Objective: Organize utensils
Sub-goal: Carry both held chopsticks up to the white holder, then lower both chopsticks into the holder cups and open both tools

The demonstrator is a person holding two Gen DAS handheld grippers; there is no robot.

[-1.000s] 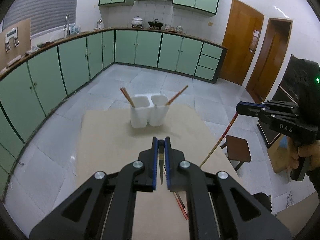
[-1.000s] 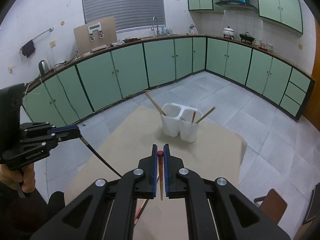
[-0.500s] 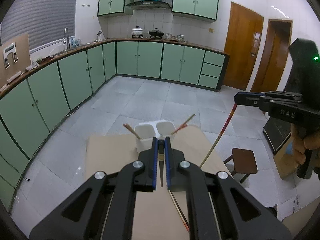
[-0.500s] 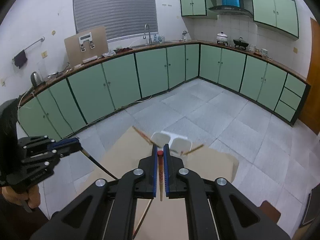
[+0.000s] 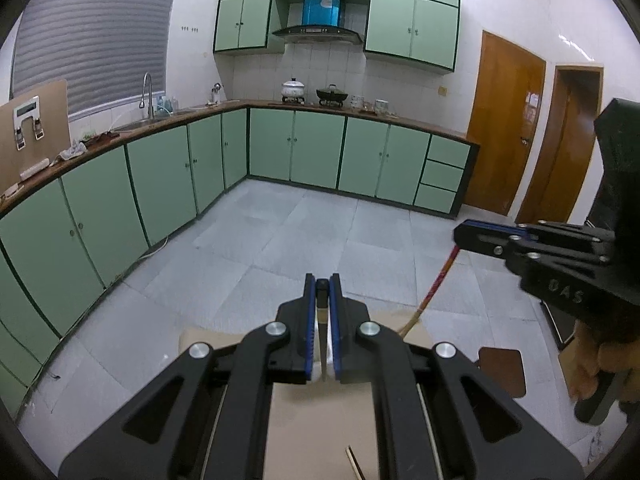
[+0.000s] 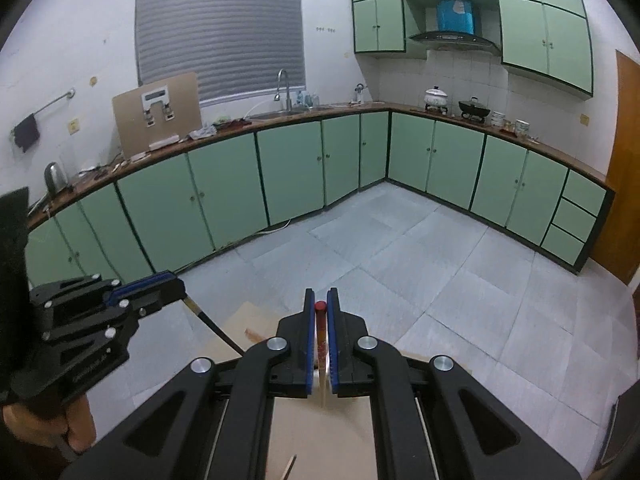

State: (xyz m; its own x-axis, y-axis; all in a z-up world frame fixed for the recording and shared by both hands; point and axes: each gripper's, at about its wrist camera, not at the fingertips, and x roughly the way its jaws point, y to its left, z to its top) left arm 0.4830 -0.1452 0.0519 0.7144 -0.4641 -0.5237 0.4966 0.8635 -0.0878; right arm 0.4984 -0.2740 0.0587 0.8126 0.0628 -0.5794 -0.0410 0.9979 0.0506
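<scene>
**Both grippers raised, each clamping one chopstick**

The left gripper is clenched on a dark-tipped chopstick. The stick stands between the blue pads, its black end at the fingertips and its pale shaft running down toward 6 o'clock. In the right wrist view the same stick leaves the left gripper and slants toward 5 o'clock.

The right gripper is clenched on a red-tipped chopstick, the red end showing between its fingertips. In the left wrist view this gripper is at 3 o'clock, and its stick slants down toward 7 o'clock, to the tan table.

Both cameras look across the grey tiled floor to the green cabinets. Only a near strip of the table shows, at 6 o'clock behind the fingers. A loose chopstick tip lies on it at the bottom edge of the left view; another tip shows at the bottom of the right view. A brown stool stands at 4 o'clock beside the table.
</scene>
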